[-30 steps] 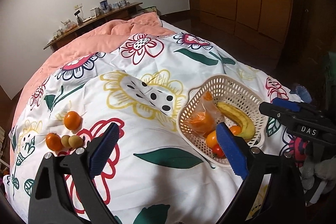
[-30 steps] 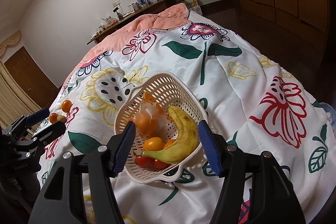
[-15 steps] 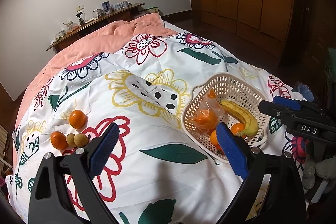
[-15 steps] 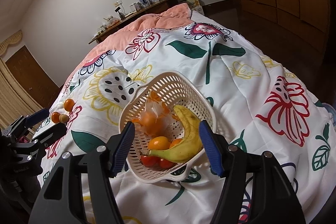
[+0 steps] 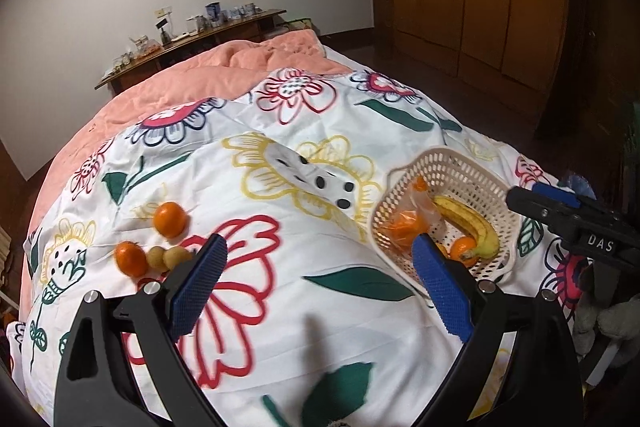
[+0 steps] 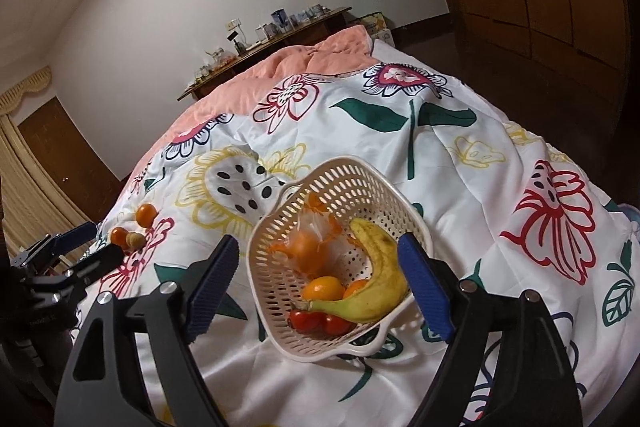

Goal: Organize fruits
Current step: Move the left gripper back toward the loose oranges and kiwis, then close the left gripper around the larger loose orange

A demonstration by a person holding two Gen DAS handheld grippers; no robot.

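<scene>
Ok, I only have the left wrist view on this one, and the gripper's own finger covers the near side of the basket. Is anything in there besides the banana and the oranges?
Observer: Yes. The right wrist view shows red tomatoes at the near bottom of the basket, just below the banana.
Operator: And the right gripper? I only see its fingertips from the side. Is it holding anything?
Observer: No. The right gripper is open and holds nothing. Its fingers stand on either side of the basket, but I cannot tell whether they touch the rim.
</scene>
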